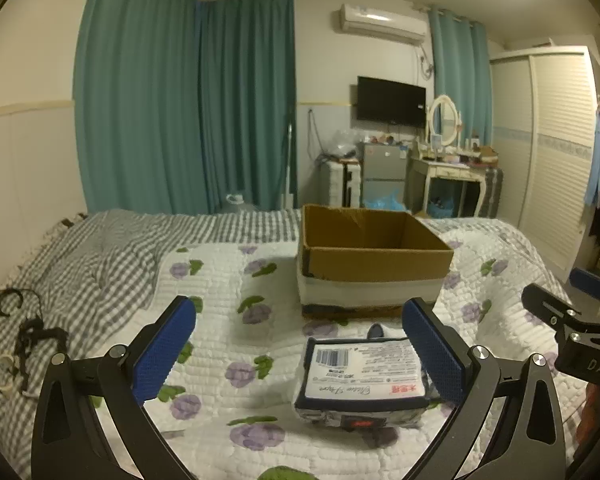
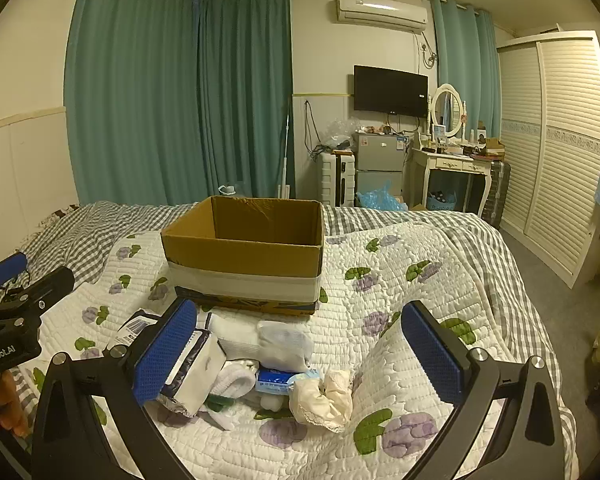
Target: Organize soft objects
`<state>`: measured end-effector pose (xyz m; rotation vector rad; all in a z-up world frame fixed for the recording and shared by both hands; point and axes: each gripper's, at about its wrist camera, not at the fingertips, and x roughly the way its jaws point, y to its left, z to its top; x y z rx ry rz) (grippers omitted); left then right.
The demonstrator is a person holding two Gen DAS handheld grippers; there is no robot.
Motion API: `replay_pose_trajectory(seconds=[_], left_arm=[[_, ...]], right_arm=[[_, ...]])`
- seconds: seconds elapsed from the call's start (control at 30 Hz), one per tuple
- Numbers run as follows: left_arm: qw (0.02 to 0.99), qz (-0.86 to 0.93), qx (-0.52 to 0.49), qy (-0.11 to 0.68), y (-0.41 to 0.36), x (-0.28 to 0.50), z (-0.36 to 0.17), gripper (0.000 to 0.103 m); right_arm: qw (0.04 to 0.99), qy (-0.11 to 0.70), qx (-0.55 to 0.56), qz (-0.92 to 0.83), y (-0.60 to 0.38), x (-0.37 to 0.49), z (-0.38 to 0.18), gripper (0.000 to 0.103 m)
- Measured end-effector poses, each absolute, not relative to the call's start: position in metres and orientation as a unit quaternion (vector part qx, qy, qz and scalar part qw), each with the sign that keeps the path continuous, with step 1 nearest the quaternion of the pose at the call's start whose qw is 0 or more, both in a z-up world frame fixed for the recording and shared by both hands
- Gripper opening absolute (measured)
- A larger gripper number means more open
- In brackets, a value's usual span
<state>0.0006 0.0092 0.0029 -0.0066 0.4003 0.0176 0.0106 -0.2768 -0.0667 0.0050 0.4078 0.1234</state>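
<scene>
Both hand-held grippers, left (image 1: 300, 356) and right (image 2: 300, 354), are wide open and hold nothing. The tissue pack (image 1: 364, 376) lies on the bed (image 1: 228, 280) before the box (image 1: 374, 256). It looks light, squashy and slippery in its film, so grip its long sides. Its label reads "Tissue Paper"; socks (image 2: 236, 380) lie beside it.

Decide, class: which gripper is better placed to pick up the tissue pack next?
Probably the left gripper: it is open, and the tissue pack lies just inside its right finger. The right gripper faces the sock pile.
</scene>
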Motion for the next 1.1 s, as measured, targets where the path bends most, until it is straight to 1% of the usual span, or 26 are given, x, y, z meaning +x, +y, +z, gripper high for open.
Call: replay_pose_trajectory(seconds=[1.1], left_arm=[[0.978,0.008,0.008,0.207,0.003,0.0,-0.009,0.103]], right_arm=[[0.976,0.212,0.007,0.056,-0.28,0.012,-0.076,0.103]])
